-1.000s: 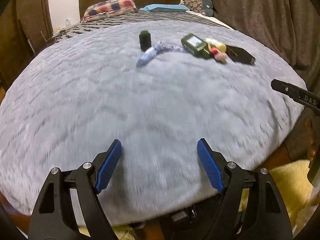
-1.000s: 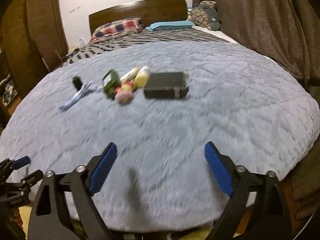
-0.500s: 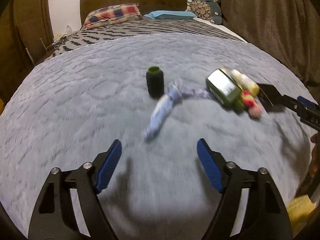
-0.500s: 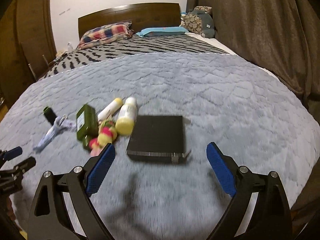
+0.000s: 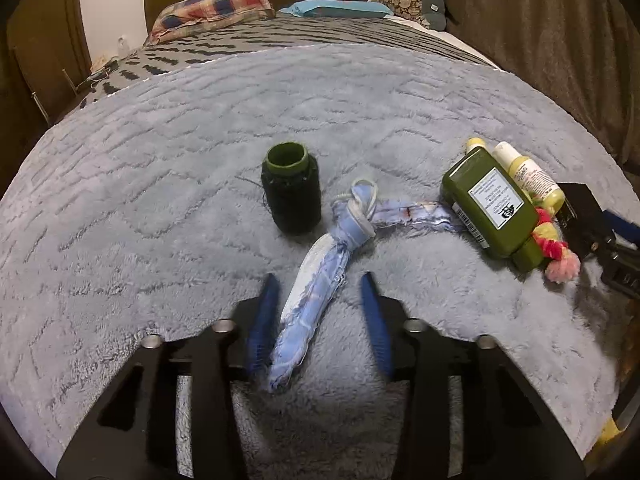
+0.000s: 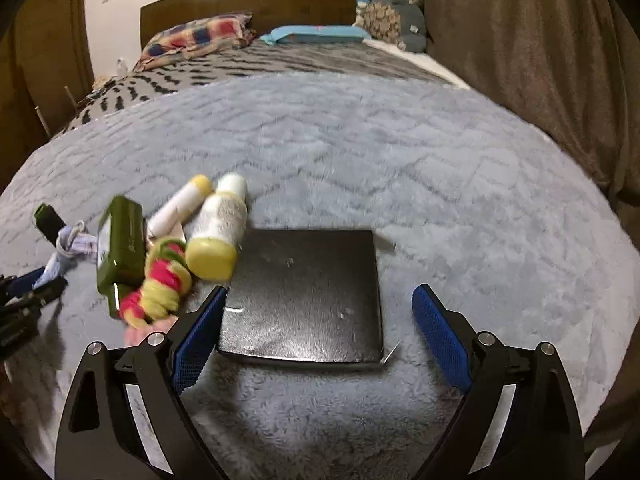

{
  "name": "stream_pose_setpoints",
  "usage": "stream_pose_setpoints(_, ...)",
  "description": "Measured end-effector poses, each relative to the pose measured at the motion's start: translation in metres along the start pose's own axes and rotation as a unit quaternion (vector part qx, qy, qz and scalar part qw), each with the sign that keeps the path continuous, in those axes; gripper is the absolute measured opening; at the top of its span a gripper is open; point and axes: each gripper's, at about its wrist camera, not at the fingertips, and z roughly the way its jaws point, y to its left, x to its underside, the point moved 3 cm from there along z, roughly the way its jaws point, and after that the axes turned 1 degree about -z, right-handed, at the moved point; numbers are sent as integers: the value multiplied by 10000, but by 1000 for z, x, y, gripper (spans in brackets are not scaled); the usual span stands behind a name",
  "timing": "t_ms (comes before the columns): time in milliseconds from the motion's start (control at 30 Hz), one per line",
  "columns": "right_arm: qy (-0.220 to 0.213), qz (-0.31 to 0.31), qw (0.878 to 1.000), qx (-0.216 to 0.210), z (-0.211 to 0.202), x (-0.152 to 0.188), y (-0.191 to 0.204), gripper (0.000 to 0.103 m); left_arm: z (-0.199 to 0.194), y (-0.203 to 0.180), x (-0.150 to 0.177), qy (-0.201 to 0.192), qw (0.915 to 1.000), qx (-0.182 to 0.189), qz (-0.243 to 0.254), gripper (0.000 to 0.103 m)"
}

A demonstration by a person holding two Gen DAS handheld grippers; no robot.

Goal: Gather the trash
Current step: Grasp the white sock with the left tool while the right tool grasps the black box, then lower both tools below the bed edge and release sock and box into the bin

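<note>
A knotted light-blue cloth strip (image 5: 320, 280) lies on the grey fleece blanket (image 5: 160, 208). My left gripper (image 5: 318, 284) straddles the strip's near end; its jaws are closing, and a gap still shows beside the right pad (image 5: 374, 320). A dark green open jar (image 5: 292, 196) stands upright just beyond. My right gripper (image 6: 320, 292) stands wide over a flat black box (image 6: 304, 312), its jaws closing slightly and its pads clear of the box's sides. Left of the box lie a yellow bottle (image 6: 220, 232), a green bottle (image 6: 120, 248) and a pink-yellow yarn bundle (image 6: 160, 284).
Pillows (image 5: 212, 8) and a wooden headboard (image 6: 248, 0) are at the far end of the bed. A brown curtain (image 6: 520, 40) hangs along the right side. A wardrobe (image 5: 44, 40) stands at the left. The left gripper's tips (image 6: 24, 292) show at the right view's left edge.
Both grippers moved forward over the bed to the objects. The left jaws narrowed around the blue cloth strip. The black box now lies between the right fingers.
</note>
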Motion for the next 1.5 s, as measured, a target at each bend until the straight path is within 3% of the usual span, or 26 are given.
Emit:
stream_pose_setpoints(67,22,-80,9999,-92,1,3,2,74,-2,0,1,-10,10000,27,0,18)
stream_pose_setpoints(133,-23,-152,9999,-74,-5,5,3,74,-5,1,3,-22,10000,23,4,3)
stream_pose_setpoints(233,-104,-140,9997,-148,-17,7,0,73,-16,-1,11,-59,9998,173,1,2)
stream_pose_setpoints(533,-614,-98,9974,-359,-87,22,-5,73,-94,-13,45,-628,9977,78,252,2)
stream_pose_setpoints(1000,-1034,-576,9845,-1297,-201,95,40,73,-222,-38,121,-1309,9901,311,390,2)
stream_pose_setpoints(1300,-835,-634,9790,-1750,-226,157,49,73,-251,-54,194,-1139,9910,606,365,2)
stream_pose_setpoints(1500,-482,-713,9780,-1899,-220,196,60,73,-237,-69,243,-665,9939,760,452,2)
